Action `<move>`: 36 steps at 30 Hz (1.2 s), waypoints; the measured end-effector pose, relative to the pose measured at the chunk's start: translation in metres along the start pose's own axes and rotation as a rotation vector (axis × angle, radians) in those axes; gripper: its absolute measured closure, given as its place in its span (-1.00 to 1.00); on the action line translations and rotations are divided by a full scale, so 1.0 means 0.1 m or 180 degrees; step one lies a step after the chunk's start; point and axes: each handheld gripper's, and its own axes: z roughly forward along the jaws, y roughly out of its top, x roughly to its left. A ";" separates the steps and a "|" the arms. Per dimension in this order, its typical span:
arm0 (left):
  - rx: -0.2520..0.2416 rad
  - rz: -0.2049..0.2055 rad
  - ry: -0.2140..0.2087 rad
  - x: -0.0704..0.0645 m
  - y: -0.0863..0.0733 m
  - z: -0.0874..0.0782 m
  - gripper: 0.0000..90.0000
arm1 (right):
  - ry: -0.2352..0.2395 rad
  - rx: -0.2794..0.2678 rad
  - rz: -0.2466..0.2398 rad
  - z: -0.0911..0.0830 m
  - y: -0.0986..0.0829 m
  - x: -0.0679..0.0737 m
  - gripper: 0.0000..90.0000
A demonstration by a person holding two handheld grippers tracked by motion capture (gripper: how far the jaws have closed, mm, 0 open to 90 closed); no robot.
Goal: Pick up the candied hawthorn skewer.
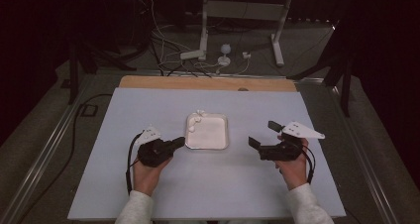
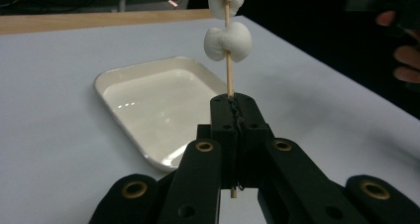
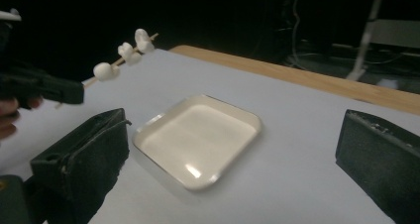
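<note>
Left gripper (image 2: 233,110) jaws pinch the skewer (image 2: 228,75), marshmallows (image 2: 227,41) raised above the tray's (image 2: 124,80) near corner. Right gripper (image 1: 265,137) jaws spread, empty, beside the tray. Advice: steady the stick; pull marshmallows off squarely, over the tray.

Glossy, smooth cream tray (image 2: 148,92) with bright reflections. Thin bare wooden skewer (image 2: 229,75) carrying soft, matt white marshmallows (image 2: 227,41). Left gripper (image 2: 236,116) of matt black plastic with brass-coloured metal eyelets. Matt pale worktop (image 1: 208,184), unfinished wood along its far edge.
</note>
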 end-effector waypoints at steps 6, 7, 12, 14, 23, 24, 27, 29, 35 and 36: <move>-0.0065 -0.0010 -0.0149 -0.01 0.00 0.01 1.00 | 0.0228 0.0039 0.0073 0.21 0.17 0.10 -1.00; -0.0070 -0.0006 -0.0163 -0.01 0.00 0.01 1.00 | 0.0299 0.0082 0.0044 0.29 0.23 0.16 -0.95; -0.0093 -0.0015 -0.0228 -0.02 0.01 0.01 1.00 | 0.0404 0.0186 0.0008 0.45 0.33 0.25 -0.88; -0.0095 -0.0007 -0.0244 -0.02 0.01 0.01 1.00 | 0.0503 0.0232 0.0060 0.55 0.38 0.30 -0.80; -0.0111 0.0005 -0.0328 -0.06 0.01 0.02 1.00 | 0.0575 0.0261 0.0139 0.73 0.50 0.39 -0.40; -0.0126 -0.0008 -0.0357 -0.07 0.02 0.03 1.00 | 0.0581 0.0260 0.0156 0.74 0.51 0.39 -0.35; -0.0137 -0.0012 -0.0386 -0.08 0.02 0.03 1.00 | 0.0592 0.0253 0.0268 0.79 0.53 0.38 -0.17; -0.0139 -0.0001 -0.0402 -0.09 0.02 0.03 1.00 | 0.0610 0.0250 0.0351 0.81 0.54 0.37 -0.04; -0.0133 0.0019 -0.0412 -0.10 0.03 0.04 1.00 | 0.0634 0.0240 0.0419 0.87 0.55 0.34 0.26; -0.0138 0.0014 -0.0416 -0.11 0.03 0.04 1.00 | 0.0648 0.0251 0.0412 0.88 0.55 0.34 0.28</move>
